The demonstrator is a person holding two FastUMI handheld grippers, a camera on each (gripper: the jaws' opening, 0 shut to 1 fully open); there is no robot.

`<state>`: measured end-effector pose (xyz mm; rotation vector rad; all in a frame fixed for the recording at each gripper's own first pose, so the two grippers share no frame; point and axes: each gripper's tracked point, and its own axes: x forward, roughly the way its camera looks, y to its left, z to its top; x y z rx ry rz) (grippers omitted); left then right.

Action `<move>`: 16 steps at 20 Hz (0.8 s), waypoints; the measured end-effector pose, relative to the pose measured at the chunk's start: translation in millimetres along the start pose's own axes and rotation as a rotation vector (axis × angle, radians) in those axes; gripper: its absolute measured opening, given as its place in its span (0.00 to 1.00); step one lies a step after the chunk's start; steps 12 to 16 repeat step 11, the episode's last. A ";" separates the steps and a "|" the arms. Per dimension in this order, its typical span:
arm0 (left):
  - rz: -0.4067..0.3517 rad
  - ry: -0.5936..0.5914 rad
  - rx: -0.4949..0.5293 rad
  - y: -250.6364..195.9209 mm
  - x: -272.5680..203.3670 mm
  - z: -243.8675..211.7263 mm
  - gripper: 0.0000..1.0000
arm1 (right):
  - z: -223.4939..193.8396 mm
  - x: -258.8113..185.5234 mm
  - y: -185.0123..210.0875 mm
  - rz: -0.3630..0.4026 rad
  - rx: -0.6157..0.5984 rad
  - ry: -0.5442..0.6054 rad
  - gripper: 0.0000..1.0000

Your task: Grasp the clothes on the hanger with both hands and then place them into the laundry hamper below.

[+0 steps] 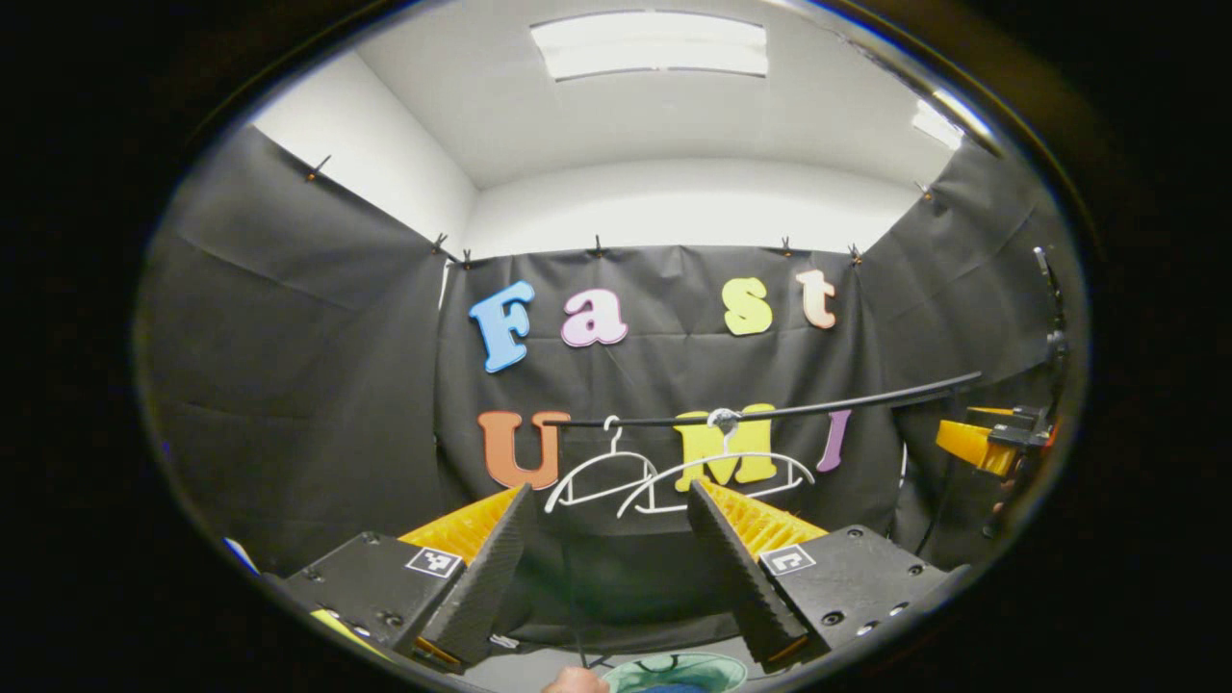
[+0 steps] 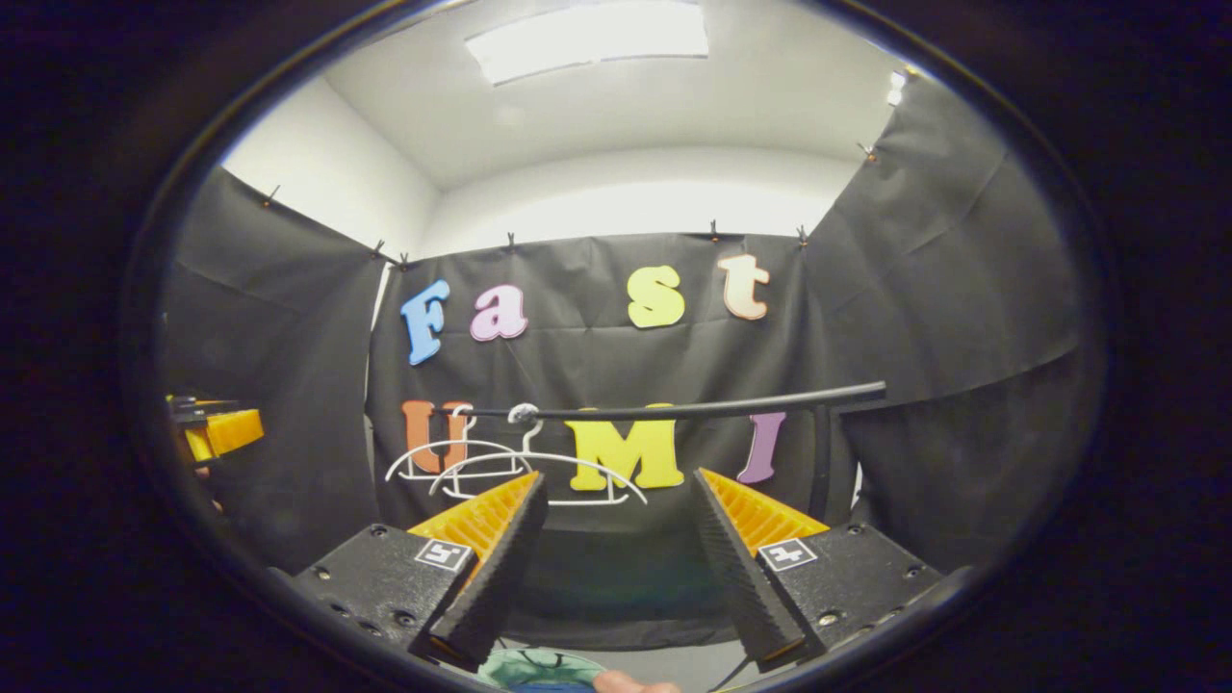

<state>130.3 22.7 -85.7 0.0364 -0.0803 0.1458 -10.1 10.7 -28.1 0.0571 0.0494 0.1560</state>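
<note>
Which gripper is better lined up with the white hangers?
Probably the left gripper: the hangers sit between its open fingers; from the right gripper they lie off to one side.

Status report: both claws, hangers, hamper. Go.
Left claw open, empty. Right claw open, empty. Two white hangers on the black rail, both bare, no clothes on them. Hamper rim just below. Nothing in the way.

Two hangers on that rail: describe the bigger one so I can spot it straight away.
Find the black rail running across the back cloth wall; two bare white hangers hang from it, overlapping. The bigger hanger is the one nearer the rail's post. Its hook carries a pale blob on top, while the smaller hanger has a thin plain hook.
</note>
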 end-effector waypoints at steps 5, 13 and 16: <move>0.020 0.033 -0.052 -0.4 -1.5 -1.4 1.00 | 3.2 -32.6 -26.1 0.025 -0.025 0.042 0.93; 0.011 0.033 -0.017 -4.1 -1.1 3.2 1.00 | 0.9 -72.1 -61.8 0.008 -0.023 0.058 0.93; 0.011 0.033 -0.017 -4.1 -1.1 3.2 1.00 | 0.9 -72.1 -61.8 0.008 -0.023 0.058 0.93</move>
